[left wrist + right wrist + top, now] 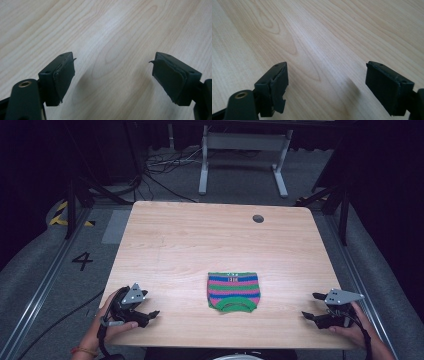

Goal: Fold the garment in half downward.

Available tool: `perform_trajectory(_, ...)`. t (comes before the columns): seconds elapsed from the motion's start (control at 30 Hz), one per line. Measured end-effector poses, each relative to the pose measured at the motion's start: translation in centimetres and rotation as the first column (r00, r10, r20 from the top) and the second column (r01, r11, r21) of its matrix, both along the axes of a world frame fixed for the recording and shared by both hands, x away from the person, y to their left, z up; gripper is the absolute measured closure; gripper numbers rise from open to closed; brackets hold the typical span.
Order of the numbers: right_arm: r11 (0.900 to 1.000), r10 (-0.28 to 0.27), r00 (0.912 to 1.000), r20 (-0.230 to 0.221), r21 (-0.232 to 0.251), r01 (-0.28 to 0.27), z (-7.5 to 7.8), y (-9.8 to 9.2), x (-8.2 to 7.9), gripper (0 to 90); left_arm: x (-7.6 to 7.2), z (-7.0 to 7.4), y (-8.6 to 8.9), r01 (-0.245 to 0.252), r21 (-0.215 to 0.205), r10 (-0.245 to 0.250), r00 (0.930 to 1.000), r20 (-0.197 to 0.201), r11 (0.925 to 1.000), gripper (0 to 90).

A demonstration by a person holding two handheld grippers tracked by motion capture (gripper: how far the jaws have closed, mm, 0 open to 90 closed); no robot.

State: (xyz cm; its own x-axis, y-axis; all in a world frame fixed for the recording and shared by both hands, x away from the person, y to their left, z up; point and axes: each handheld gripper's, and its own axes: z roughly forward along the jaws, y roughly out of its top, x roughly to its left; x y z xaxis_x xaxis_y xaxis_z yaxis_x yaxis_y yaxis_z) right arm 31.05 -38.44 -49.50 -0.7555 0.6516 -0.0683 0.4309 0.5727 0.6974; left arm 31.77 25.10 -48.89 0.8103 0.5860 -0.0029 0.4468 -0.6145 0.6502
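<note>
The striped knit piece (233, 292), low centre on the worktop (200, 240), looks light and floppy, best pinched at its side edges by the left claw (150, 314) and right claw (307, 306), both wide and empty.

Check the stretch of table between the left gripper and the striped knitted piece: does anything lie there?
Nothing does. In the high view, bare wooden table separates the left gripper from the striped knitted piece.

A small knitted garment (233, 291) striped in green, blue and pink is lying flat on the light wooden table (190, 245), near its front edge at the middle, with a green curved band facing the person.
</note>
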Motion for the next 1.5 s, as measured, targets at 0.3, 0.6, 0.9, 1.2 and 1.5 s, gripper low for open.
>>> perform_trajectory(0.3, 0.993, -0.075, 0.9963, -0.042, 0.086, 0.079, -1.0, -1.6, -0.8, 16.3, -0.3, -1.1, 1.6, -0.062, -0.064, 0.061, 0.9979, -0.021, 0.9960, 16.7)
perform_trajectory(0.6, 0.990, -0.107, 0.9929, -0.053, 0.088, 0.111, -1.1, -1.8, -0.6, 15.3, -0.7, -1.1, 1.4, -0.163, -0.034, 0.163, 0.9866, -0.003, 0.9860, 14.7)
perform_trajectory(0.9, 0.990, -0.107, 0.9929, -0.053, 0.088, 0.111, -1.1, -1.8, -0.7, 15.3, -1.1, -1.1, 1.5, -0.201, -0.037, 0.201, 0.9796, -0.008, 0.9789, 14.8)
perform_trajectory(1.2, 0.989, -0.115, 0.9918, -0.054, 0.085, 0.120, -1.1, -1.8, -0.6, 13.8, -0.3, -1.2, 1.1, -0.260, -0.002, 0.259, 0.9651, -0.035, 0.9657, 0.0)
perform_trajectory(1.5, 0.983, -0.165, 0.9837, -0.071, 0.063, 0.170, -1.2, -1.7, -0.3, 3.6, -0.3, -1.2, 1.1, -0.261, -0.004, 0.261, 0.9648, -0.034, 0.9653, 0.0)
